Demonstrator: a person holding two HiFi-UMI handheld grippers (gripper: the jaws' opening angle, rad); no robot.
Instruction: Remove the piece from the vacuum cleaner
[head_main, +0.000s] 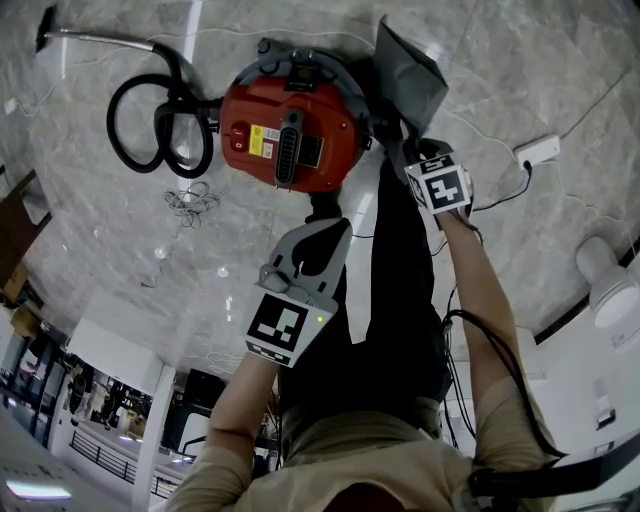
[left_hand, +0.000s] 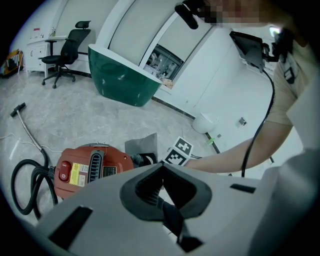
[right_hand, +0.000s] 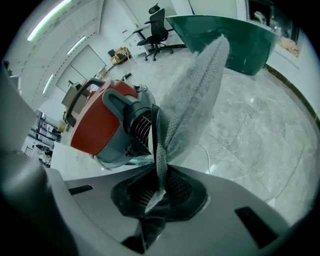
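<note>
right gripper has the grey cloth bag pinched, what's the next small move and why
Probably draw the right gripper gently away from the red vacuum cleaner, keeping its grip. Its jaws are shut on the grey cloth bag, whose neck looks joined to the black ribbed outlet, so it isn't free yet.

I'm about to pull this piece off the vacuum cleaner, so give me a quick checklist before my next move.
1. Right gripper clamped on the grey bag: ok.
2. Bag free of the vacuum cleaner: cannot tell, it lies against the ribbed port.
3. Left gripper empty: ok, jaws together on nothing.
4. Left gripper steadying the vacuum cleaner: not ok, it hangs clear.
5. Hose away from the bag: ok, opposite side.
</note>
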